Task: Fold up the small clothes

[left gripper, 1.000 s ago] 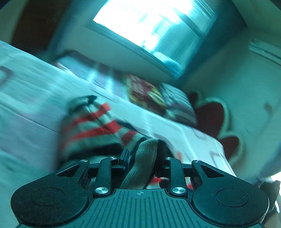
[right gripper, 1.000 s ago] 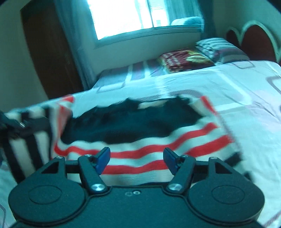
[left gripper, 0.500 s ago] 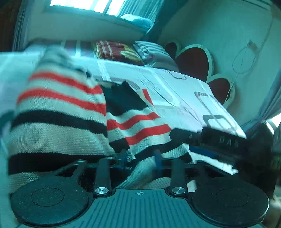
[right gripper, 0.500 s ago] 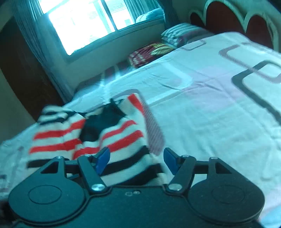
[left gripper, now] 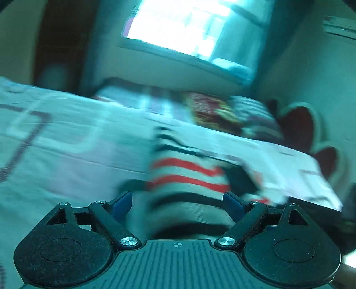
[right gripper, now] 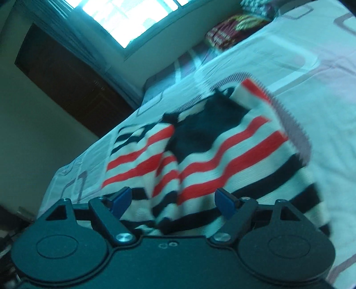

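Observation:
A small knit sweater with cream, red and black stripes and a black chest patch lies on the bed, one side folded over the middle. It also shows in the left wrist view, blurred. My left gripper is open and empty just above the sweater's near edge. My right gripper is open and empty over the sweater's hem.
The bed has a white sheet with grey square outlines. Pillows and a red heart-shaped headboard are at the far end. A bright window and a dark wooden wardrobe stand behind.
My left gripper has opened and let go of the sweater edge it held, then drawn back. The sweater side is now folded over. My right gripper has tilted, still open.

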`<state>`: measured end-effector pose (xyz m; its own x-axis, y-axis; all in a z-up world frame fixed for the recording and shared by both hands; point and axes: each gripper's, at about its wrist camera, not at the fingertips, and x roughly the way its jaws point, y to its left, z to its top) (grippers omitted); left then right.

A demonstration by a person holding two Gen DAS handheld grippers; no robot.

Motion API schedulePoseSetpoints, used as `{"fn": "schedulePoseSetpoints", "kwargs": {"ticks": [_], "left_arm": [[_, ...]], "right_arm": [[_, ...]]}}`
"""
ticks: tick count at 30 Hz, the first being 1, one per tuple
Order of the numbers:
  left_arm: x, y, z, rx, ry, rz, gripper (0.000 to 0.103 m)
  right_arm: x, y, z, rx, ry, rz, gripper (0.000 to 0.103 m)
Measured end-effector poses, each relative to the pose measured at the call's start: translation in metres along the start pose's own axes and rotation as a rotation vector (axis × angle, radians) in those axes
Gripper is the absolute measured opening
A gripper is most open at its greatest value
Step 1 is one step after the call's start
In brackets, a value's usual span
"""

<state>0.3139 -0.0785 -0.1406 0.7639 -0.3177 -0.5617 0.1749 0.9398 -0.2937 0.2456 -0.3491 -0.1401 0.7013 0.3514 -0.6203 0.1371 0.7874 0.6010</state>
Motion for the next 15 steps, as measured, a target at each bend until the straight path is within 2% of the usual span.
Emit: {"fn": "schedulePoseSetpoints", "kwargs": {"ticks": [2,6,8,10,12,13,15], "left_arm": [[0.010,0.012,-0.002,-0.001,0.001,0.089,0.088],[0.036,0.017,-0.014,0.025,0.048,0.134,0.088],[0.043,0.013,-0.017,0.025,0.038,0.137,0.088],[0.045,0.012,-0.016,0.013,0.042,0.129,0.088],[0.046,0.012,-0.015,0.001,0.045,0.123,0.088],[0.046,0.013,-0.014,-0.001,0.040,0.123,0.088],[0.042,0.015,-0.010,-0.025,0.021,0.104,0.088]], "right_arm": [[0.013,0.009,-0.002,-0.017,0.030,-0.006,0.085],[0.019,0.029,-0.003,-0.086,0.016,0.001,0.084],[0.027,0.041,-0.005,-0.153,0.051,0.006,0.069],[0.032,0.053,-0.009,-0.226,0.046,-0.034,0.065],[0.032,0.058,-0.011,-0.267,0.024,-0.045,0.048],[0.030,0.057,-0.011,-0.274,0.008,-0.043,0.027],[0.020,0.056,-0.008,-0.273,-0.029,-0.017,0.018]]}}
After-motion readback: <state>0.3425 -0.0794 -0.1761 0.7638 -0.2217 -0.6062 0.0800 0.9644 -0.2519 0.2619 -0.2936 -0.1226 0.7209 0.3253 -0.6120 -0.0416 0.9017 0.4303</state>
